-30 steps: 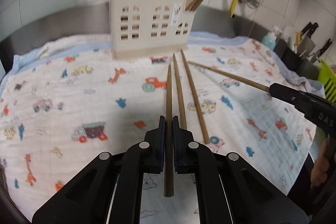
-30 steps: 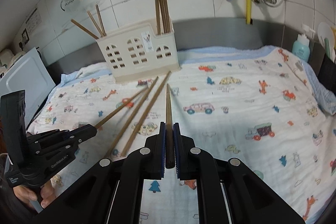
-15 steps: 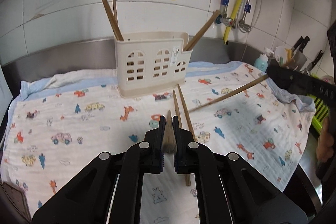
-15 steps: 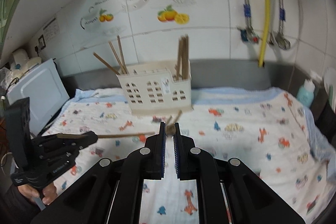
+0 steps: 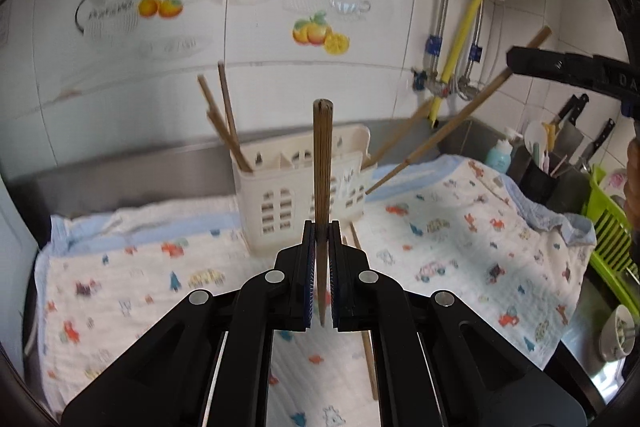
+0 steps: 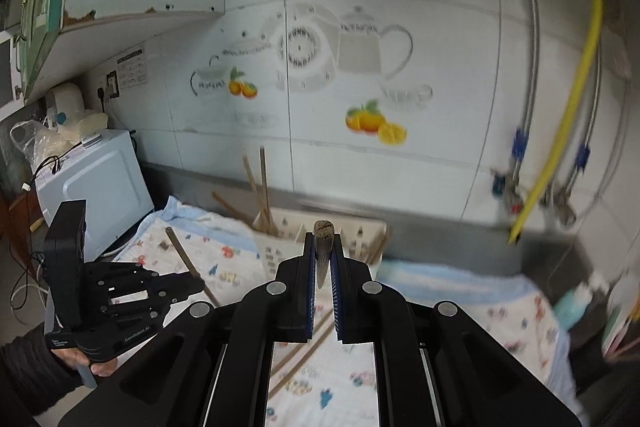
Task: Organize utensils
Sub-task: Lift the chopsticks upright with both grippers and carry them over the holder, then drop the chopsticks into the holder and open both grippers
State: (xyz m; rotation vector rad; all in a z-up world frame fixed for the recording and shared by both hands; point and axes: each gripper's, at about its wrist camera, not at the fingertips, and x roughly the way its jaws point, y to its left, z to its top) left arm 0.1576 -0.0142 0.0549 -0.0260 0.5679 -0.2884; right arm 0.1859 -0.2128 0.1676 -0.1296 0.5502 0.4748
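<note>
Matt black plastic on both the left gripper point(image 5: 320, 275) and right gripper point(image 6: 323, 267), each clamped on a brown wooden chopstick point(image 5: 322, 163) (grain lines visible). Glossy cream plastic for the holder point(image 5: 300, 187). Soft printed cotton cloth point(image 5: 460, 247) over the bench. Shiny glazed wall tiles point(image 6: 360, 47); dull steel backsplash point(image 5: 120, 175).

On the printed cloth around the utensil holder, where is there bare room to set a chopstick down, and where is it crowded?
The printed cloth lies bare left of the cream utensil holder, and on the right out to its bunched edge. It is crowded straight in front of the holder, where loose chopsticks lie, and beyond the right edge, by the black knife caddy and green rack.
</note>
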